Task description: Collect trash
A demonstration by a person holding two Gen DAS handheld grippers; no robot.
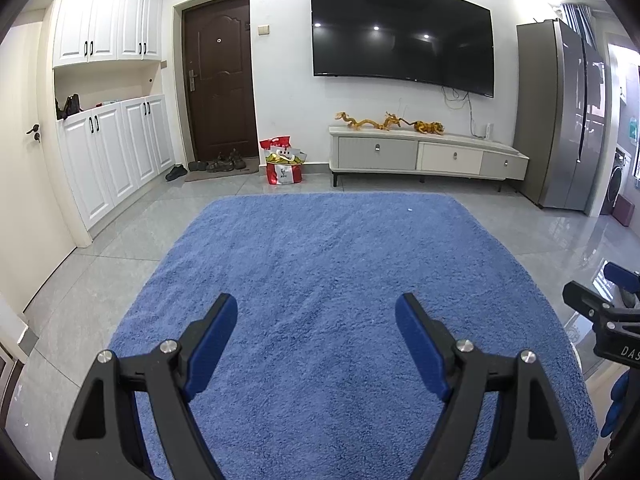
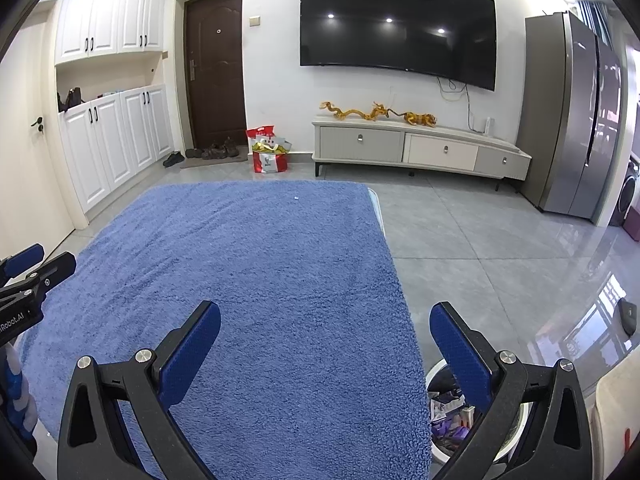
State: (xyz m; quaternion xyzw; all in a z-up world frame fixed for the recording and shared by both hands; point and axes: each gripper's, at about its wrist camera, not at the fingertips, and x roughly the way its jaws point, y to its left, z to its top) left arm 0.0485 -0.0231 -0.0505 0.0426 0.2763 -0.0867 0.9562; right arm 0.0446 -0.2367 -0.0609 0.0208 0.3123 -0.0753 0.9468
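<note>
Hovering wide open and empty, both tools, left tool (image 1: 316,308) and right tool (image 2: 325,316), should approach the white scrap (image 2: 296,199) on the far blue-covered table (image 2: 260,260) slowly.

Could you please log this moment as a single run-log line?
left gripper: open, empty | right gripper: open, empty | blue cloth: one white scrap | trash bin: partly filled

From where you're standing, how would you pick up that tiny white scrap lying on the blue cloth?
The white scrap is a small flat fleck lying near the far edge of the blue cloth, with nothing beside it. I'd come straight down from above and pinch across its whole width, pressing slightly into the pile. The right gripper, open, looks nearer to it.
</note>
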